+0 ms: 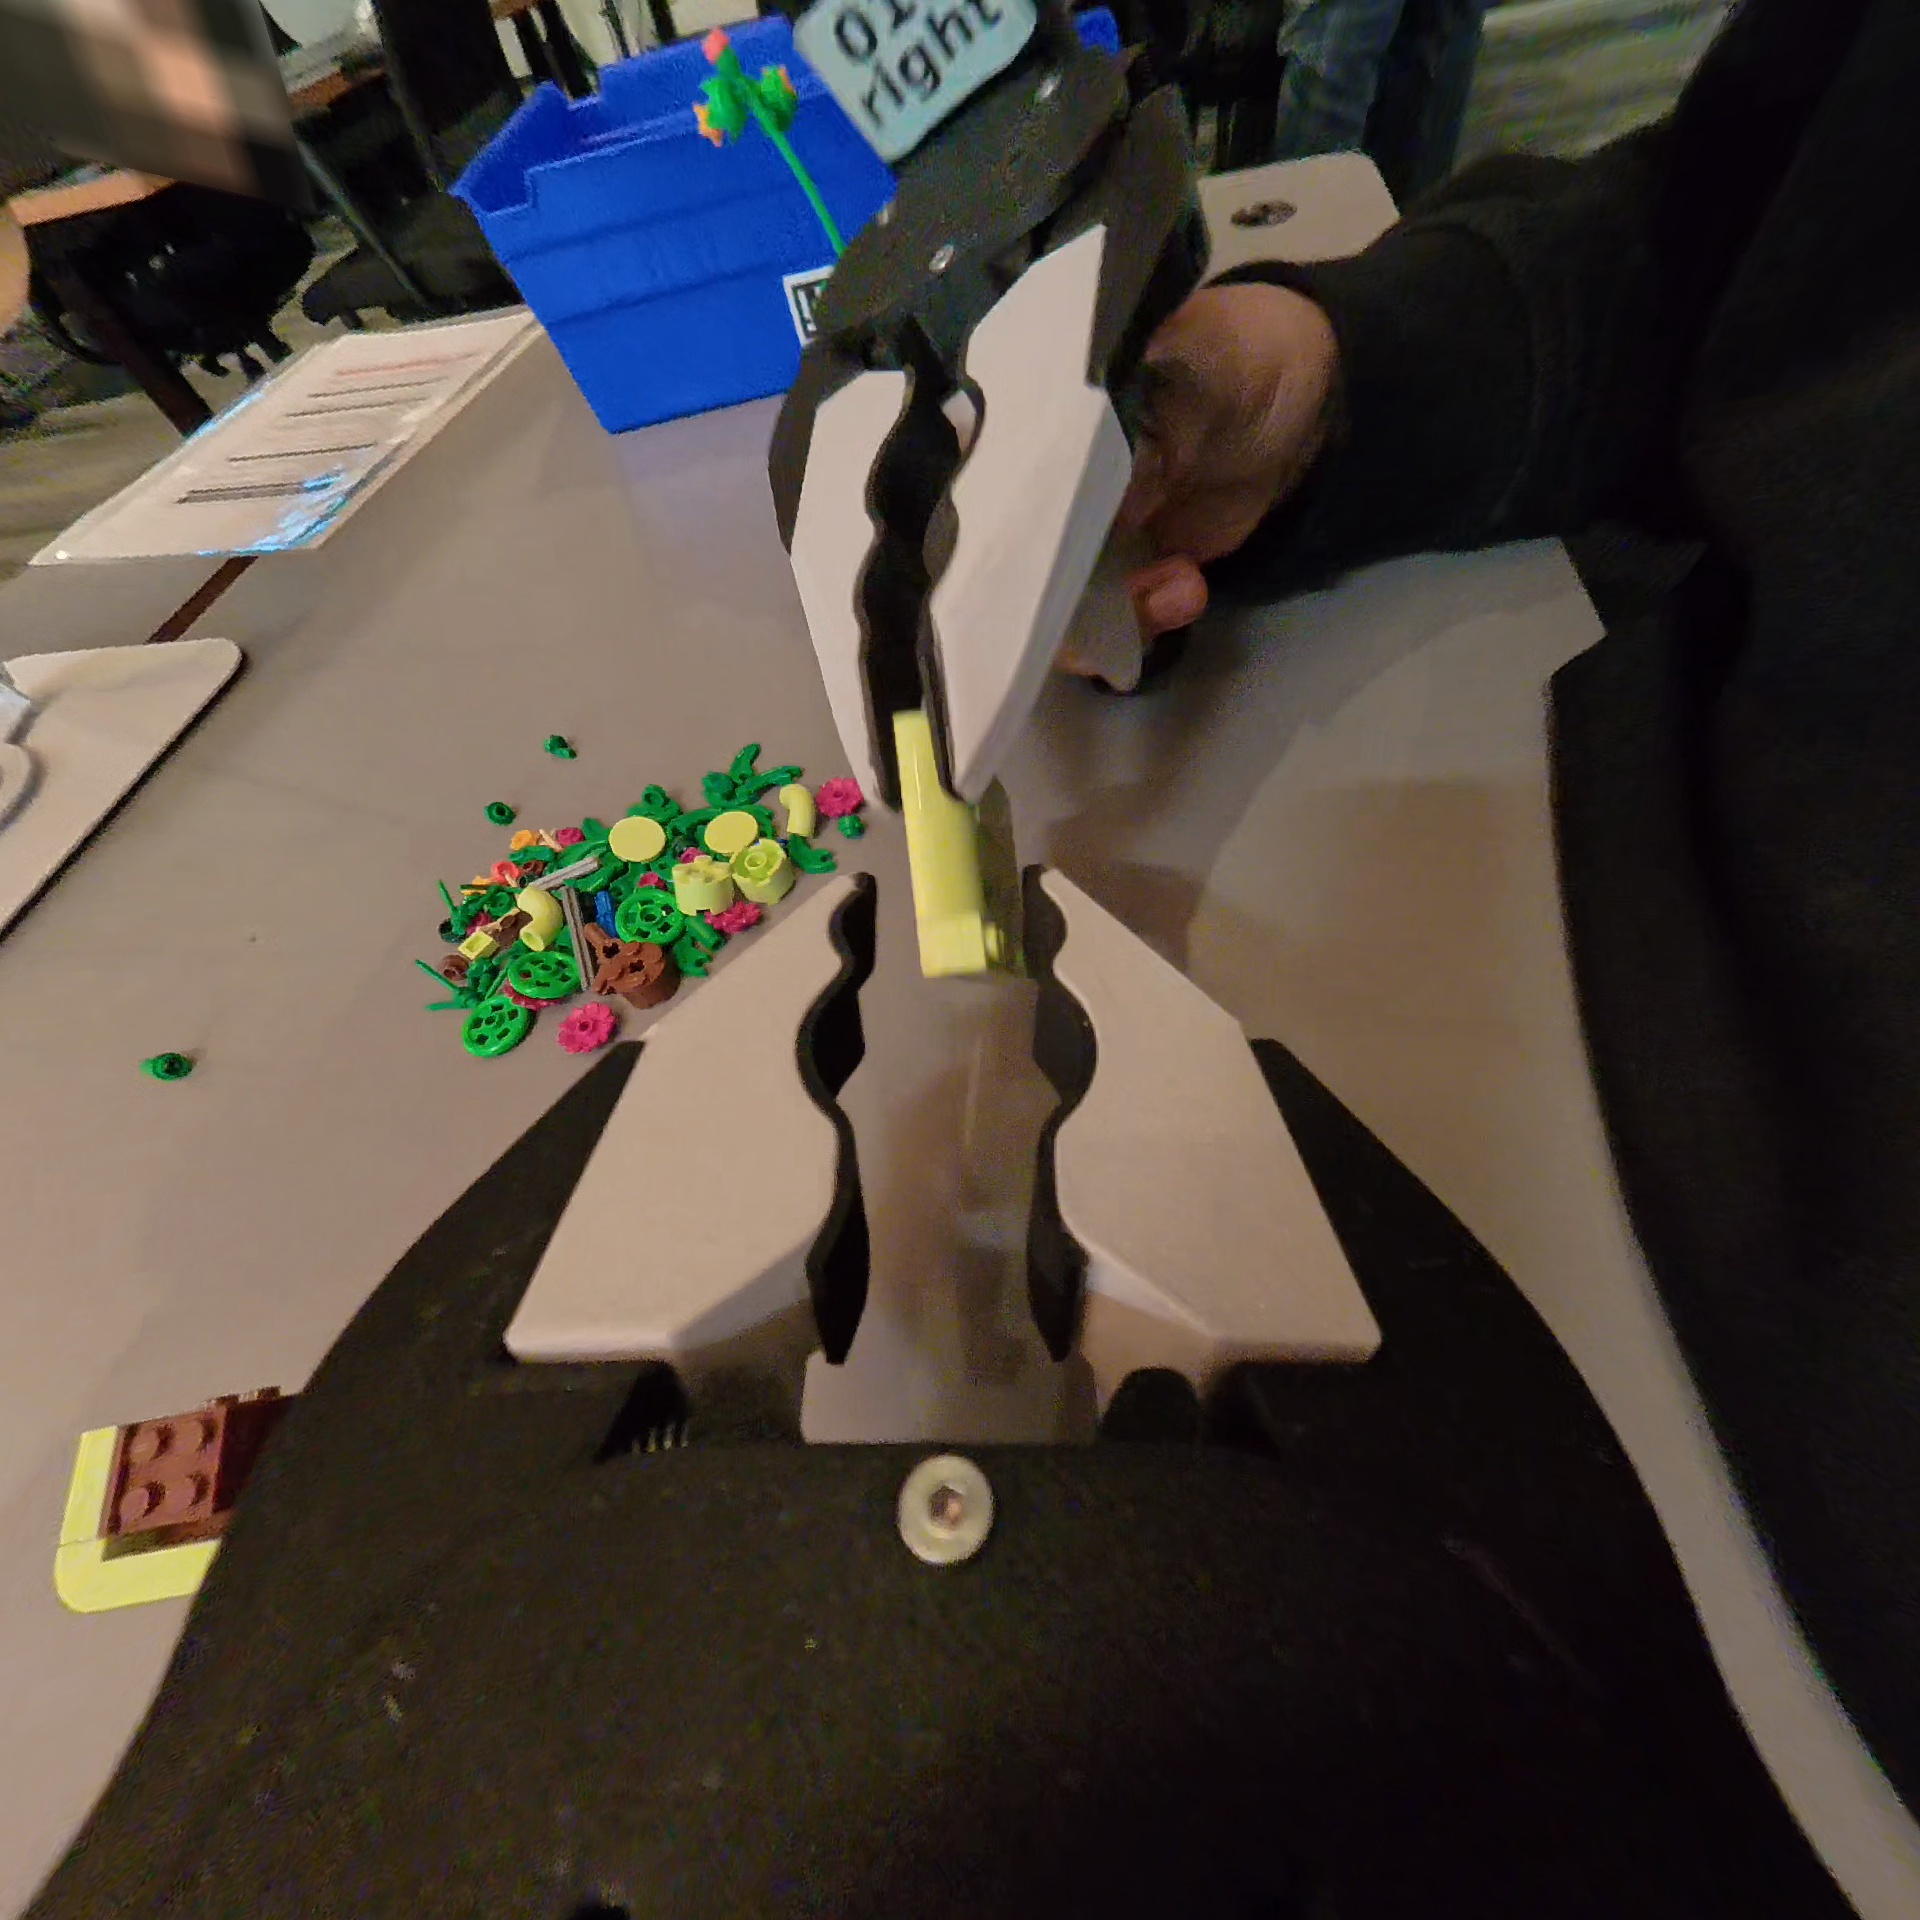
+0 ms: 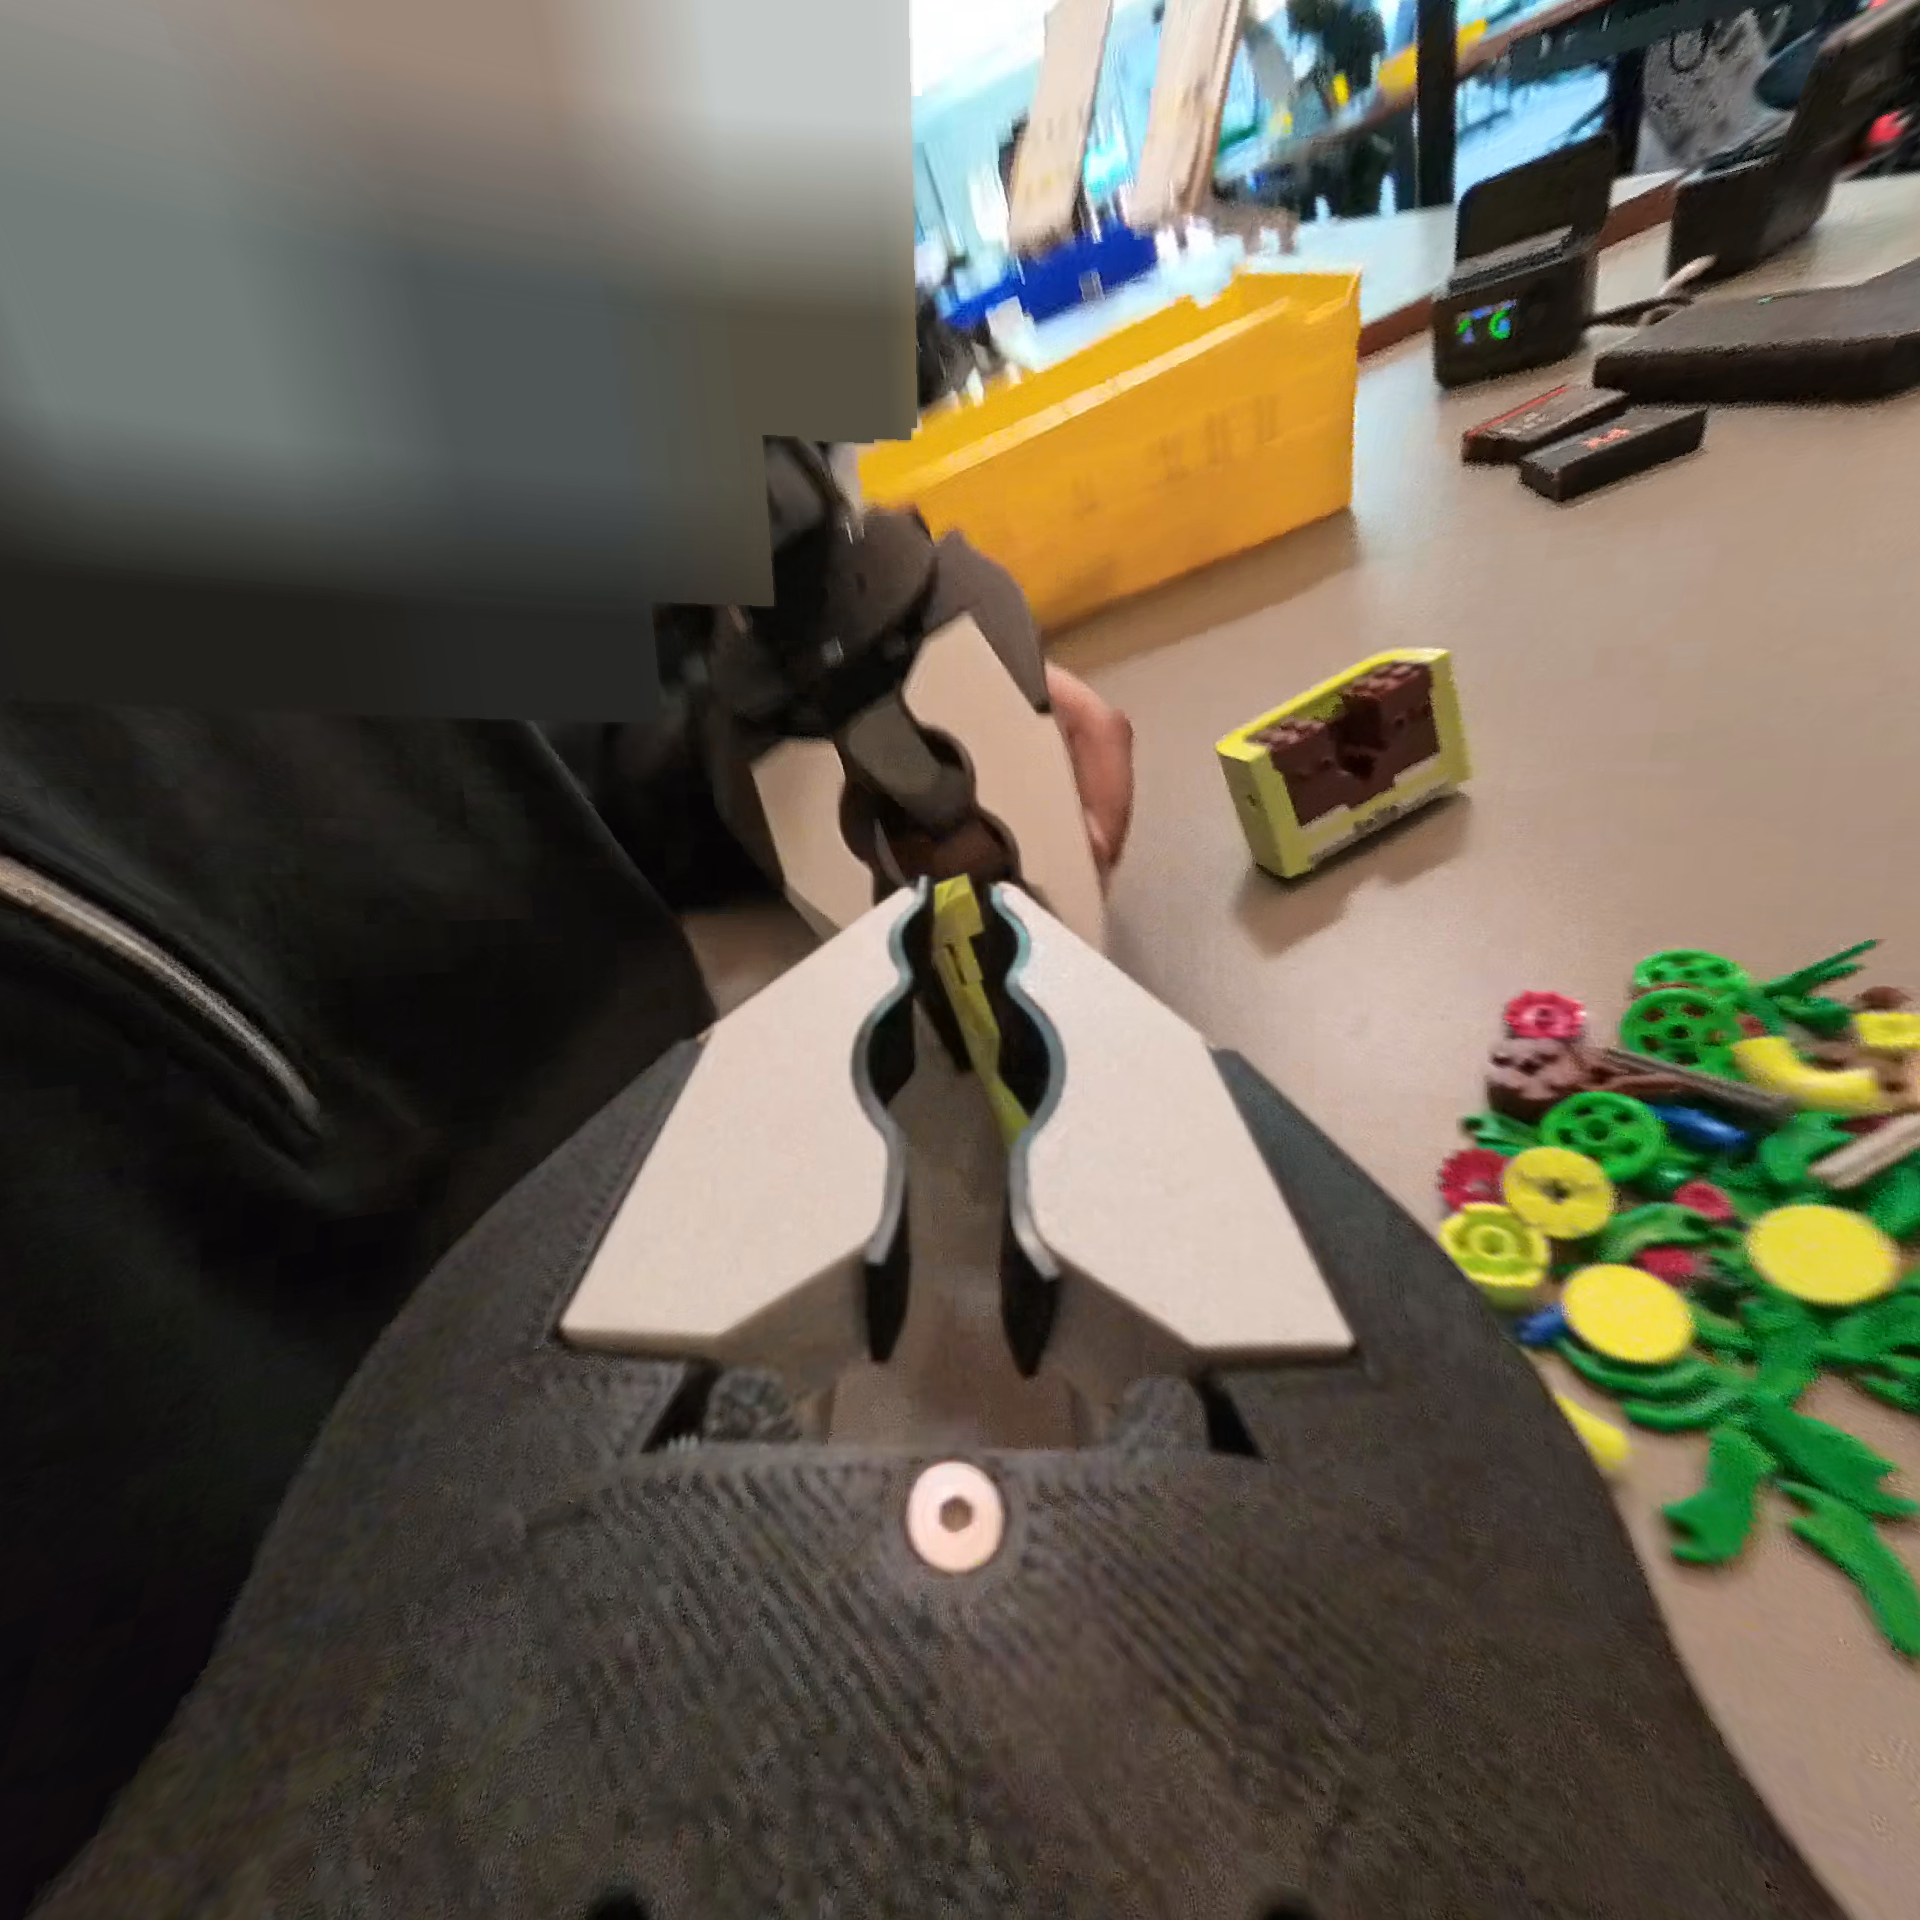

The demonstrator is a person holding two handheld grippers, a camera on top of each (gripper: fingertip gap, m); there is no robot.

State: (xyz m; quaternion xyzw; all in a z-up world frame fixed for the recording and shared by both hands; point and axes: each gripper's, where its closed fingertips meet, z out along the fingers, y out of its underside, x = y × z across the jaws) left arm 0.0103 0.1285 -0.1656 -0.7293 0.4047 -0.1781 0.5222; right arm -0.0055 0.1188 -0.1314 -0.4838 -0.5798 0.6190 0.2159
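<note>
Lime-yellow plastic plate (image 1: 948,883), flat and glossy, is pinched at its top end by my right gripper (image 1: 920,769), which comes in from 12 o'clock in the left wrist view. Those jaws are clamped on the plate. In the right wrist view the same plate (image 2: 961,997) runs edge-on between the wavy black pads (image 2: 899,997) of the right gripper (image 2: 961,904).

My left gripper (image 1: 951,894) has its jaws apart, one pale grey finger on each side of the plate's lower end. Whether the right-hand fingertip (image 1: 1044,904) touches the plate I can't tell. In the right view the left gripper (image 2: 935,831) sits at 12 o'clock, motion-blurred, with something dark brown between its tips that I can't make out.

At 10 o'clock in the left view there's a loose pile of small bricks (image 1: 623,904) on the smooth grey table (image 1: 343,1195): green spoked wheels, leaf shapes, yellow discs, pink flowers and a brown stud piece. A brown-on-lime brick block (image 1: 156,1496) at 8 o'clock is cut off by my black gripper body; the right view shows it whole (image 2: 1351,764), at 1 o'clock. Blue bin (image 1: 665,229) at 11 o'clock, with a green stem (image 1: 800,166) in front of it. Yellow bin (image 2: 1143,457) at 12–1 in the right view. A hand (image 1: 1226,468) in a black sleeve is partly hidden behind the right gripper.
</note>
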